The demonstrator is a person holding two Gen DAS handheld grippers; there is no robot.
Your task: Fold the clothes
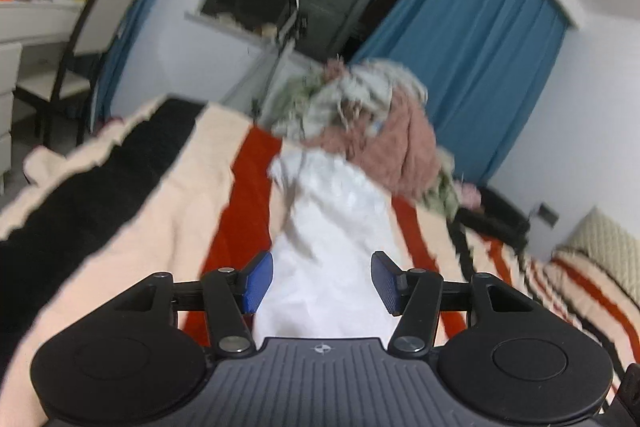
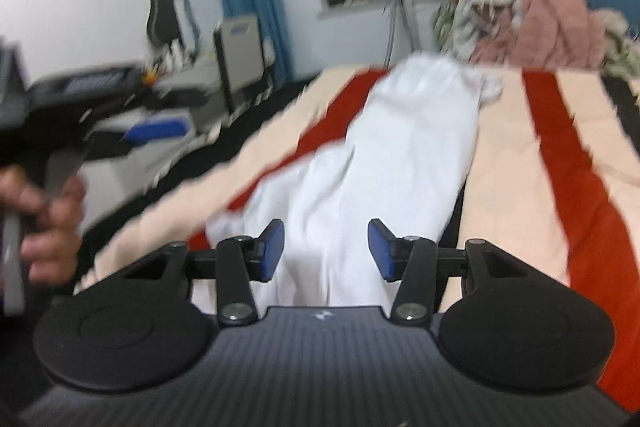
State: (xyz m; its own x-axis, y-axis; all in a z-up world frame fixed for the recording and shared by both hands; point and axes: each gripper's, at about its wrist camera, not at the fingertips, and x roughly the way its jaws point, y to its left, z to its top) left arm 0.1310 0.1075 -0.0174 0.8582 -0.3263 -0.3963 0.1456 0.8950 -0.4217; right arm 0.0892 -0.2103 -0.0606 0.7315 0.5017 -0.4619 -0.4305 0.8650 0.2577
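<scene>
Left wrist view: your left gripper [image 1: 322, 281] jaws apart over white garment [image 1: 332, 227]; clothes pile [image 1: 360, 123] at 12 o'clock. Your right gripper [image 2: 326, 251] likewise spread.

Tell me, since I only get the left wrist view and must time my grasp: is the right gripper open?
Observer: Yes, the right gripper is open, with its jaws on either side of the white garment.
Operator: Does the garment reach back to that gripper?
Observer: It does. It runs from the clothes pile to under the gripper.
Operator: Anything left of it?
Observer: A hand, blurred, at the view's left edge.
</scene>
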